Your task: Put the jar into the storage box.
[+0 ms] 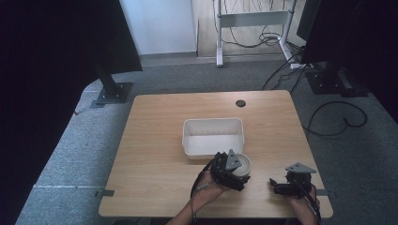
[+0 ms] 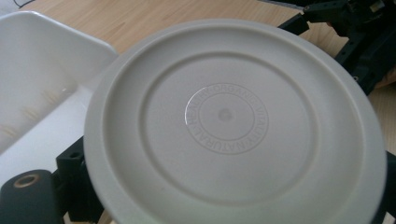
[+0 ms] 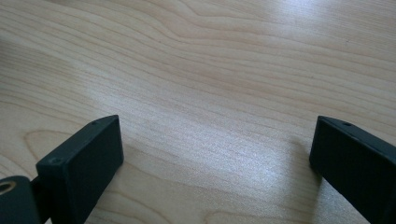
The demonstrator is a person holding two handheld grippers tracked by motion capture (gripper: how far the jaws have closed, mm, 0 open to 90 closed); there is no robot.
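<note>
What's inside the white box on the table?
The white rectangular plastic bin looks empty: its bare white floor shows from above. The round beige plastic lid, held in the left claw, covers part of its near side in the left gripper view.

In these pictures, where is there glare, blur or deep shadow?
High view: both side edges are nearly black and the table is evenly lit. Left gripper view: a thin glint arcs across the round lid, whose near rim is soft. Right gripper view: a pale sheen lies on the wood between the right tool jaws.
</note>
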